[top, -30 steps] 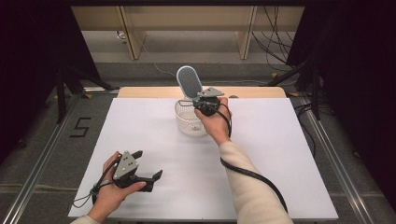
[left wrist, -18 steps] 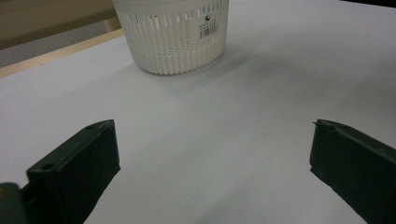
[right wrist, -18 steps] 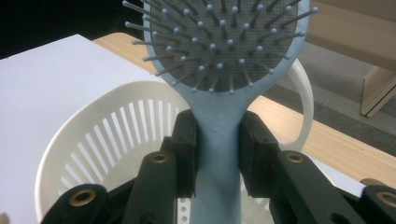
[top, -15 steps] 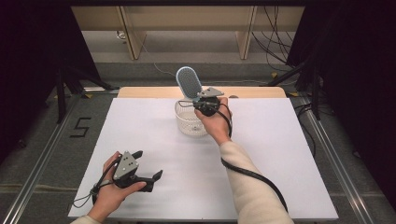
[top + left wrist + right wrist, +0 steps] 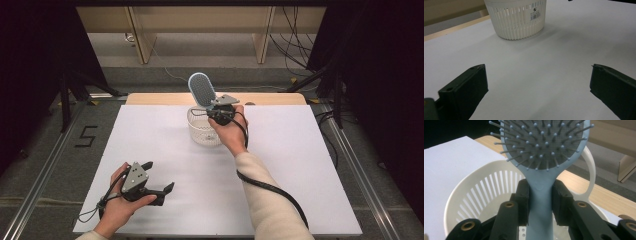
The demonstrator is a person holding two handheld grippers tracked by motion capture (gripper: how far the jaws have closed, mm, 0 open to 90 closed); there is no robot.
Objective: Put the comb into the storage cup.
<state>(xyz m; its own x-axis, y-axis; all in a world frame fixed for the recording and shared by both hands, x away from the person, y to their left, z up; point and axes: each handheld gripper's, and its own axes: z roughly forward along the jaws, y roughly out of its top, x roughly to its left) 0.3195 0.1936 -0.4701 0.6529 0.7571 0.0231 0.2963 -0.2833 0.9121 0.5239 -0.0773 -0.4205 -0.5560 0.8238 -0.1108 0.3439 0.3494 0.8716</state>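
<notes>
Plainly, we see a white table (image 5: pixel 310 170) reaching from the near edge to a bare wooden strip along its far edge. Near the middle of that far edge stands a white slotted basket (image 5: pixel 201 131), upright, round, with a barcode label on its wall in the left gripper view (image 5: pixel 517 21). From the right gripper view we look down into the basket (image 5: pixel 474 195) and see its looped handle rising on the far side.

Our right gripper (image 5: pixel 216 116) hangs over the basket's rim, held by the right hand (image 5: pixel 231 131), whose sleeve runs back to the near edge. Its jaws are clamped on the neck of a pale blue brush (image 5: pixel 201 90), one pad pressing each side of the handle in the right gripper view (image 5: pixel 541 192). The brush stands nearly upright above the basket, head up and tilted slightly, bristles facing the gripper's camera; its lower handle points down into the basket, and we cannot tell whether the tip touches the bottom.

Our left gripper (image 5: pixel 159 186) rests low at the near left corner, well apart from the basket, in the left hand (image 5: pixel 117 205). Its jaws stand wide with only bare table between them in the left gripper view (image 5: pixel 537 90).
</notes>
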